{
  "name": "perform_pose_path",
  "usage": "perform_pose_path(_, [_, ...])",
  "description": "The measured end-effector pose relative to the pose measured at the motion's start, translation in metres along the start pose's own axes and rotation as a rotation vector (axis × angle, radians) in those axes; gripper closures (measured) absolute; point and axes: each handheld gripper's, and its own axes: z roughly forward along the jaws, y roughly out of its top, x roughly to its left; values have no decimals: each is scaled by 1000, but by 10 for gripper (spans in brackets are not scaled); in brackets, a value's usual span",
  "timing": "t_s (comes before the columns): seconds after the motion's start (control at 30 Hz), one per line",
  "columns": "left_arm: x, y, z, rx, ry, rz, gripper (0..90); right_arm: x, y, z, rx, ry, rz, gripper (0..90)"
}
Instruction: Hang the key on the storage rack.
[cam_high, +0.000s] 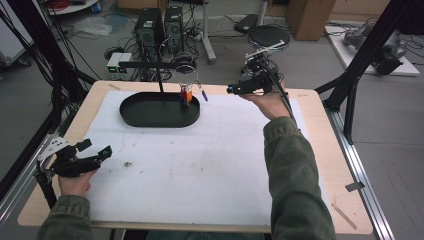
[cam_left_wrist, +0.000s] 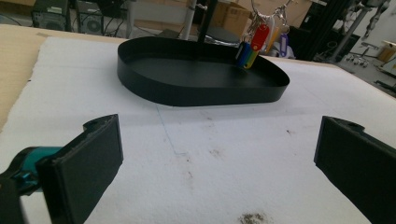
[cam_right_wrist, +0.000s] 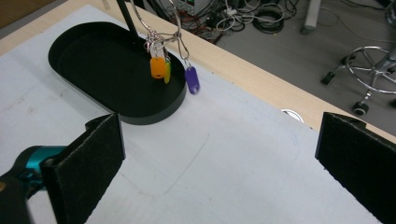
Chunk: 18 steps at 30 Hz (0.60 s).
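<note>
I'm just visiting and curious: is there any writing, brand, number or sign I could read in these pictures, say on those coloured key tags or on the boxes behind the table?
No text can be read in these pictures.
Key tags: coloured tabs, no writing visible on them.
Black tray: plain, no marking.
Cardboard boxes on the floor: any print is too small and blurred to read.
Computer towers behind the table: no legible label.

Even, soft indoor light falls from overhead, leaving the white mat (cam_high: 200, 160) bright but without glare, and only a faint shadow hugs the black tray (cam_high: 160, 111) at its 6 o'clock rim. The high view is slightly soft and grainy, dimmer toward 9 and 10 o'clock. In both gripper views the near black jaws are blurred, with straight lines bowing at the edges.
</note>
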Motion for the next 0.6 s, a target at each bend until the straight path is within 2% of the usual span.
perform_pose_path(0.17, [0,0,-1,-1,2,-1,17,-6,-17,-15,-16,-8,12,5])
perform_pose_path(0.23, [0,-1,-1,3,-1,0,17,-8,-23,-19,-4,-16,19,5])
perform_pose_path(0.3, [0,-1,-1,1,-1,1,17,-10,-30,-23,-19,-20,28,5])
perform_pose_path(0.6, [-1,-1,-2,3,0,2,17,-9,-63,-25,-16,-9,34,5])
